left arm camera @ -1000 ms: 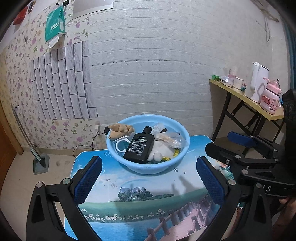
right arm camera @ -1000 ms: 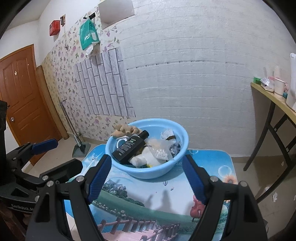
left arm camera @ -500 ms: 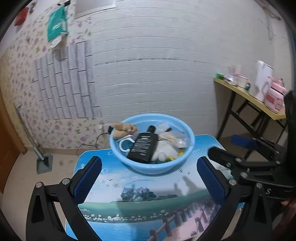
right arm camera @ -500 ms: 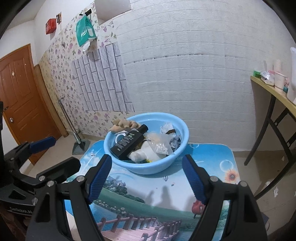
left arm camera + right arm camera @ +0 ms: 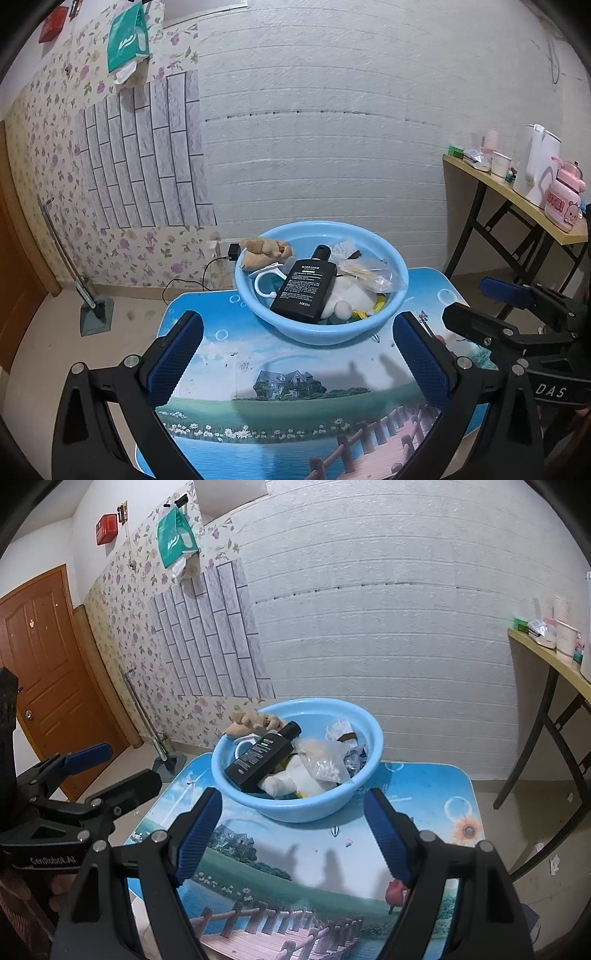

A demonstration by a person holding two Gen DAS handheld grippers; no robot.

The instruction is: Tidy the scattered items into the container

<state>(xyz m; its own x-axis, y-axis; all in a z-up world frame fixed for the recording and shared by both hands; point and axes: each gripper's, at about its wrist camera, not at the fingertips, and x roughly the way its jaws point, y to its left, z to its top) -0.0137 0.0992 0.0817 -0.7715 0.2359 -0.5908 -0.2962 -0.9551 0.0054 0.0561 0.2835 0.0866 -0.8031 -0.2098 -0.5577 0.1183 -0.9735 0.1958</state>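
Basin of light blue plastic sits at about twelve o'clock on the small table, whose top is printed with a lake, a meadow and a wooden bridge. Everything loose lies inside it. A black bottle leans across the middle, cap toward the far rim. At ten o'clock in the basin a brown plush toy rests against the rim, and just below it a white ring-shaped handle pokes out beside the bottle. At two o'clock a clear plastic bag holds pale contents, and under it, at five o'clock, a white soft item touches the bottle's side, with a scrap of yellow beside it. The printed tabletop near the grippers is bare.

Left gripper hangs over the near half of the table, its blue-padded jaws spread wide with nothing between them, the basin showing in the gap. Right gripper hangs beside it, likewise spread and pinching nothing; in the left wrist view it shows at three o'clock as a black frame with a blue pad.

At nine o'clock in the right wrist view stands a brown door. A side table at three o'clock in the left wrist view carries a white kettle and a pink bottle.
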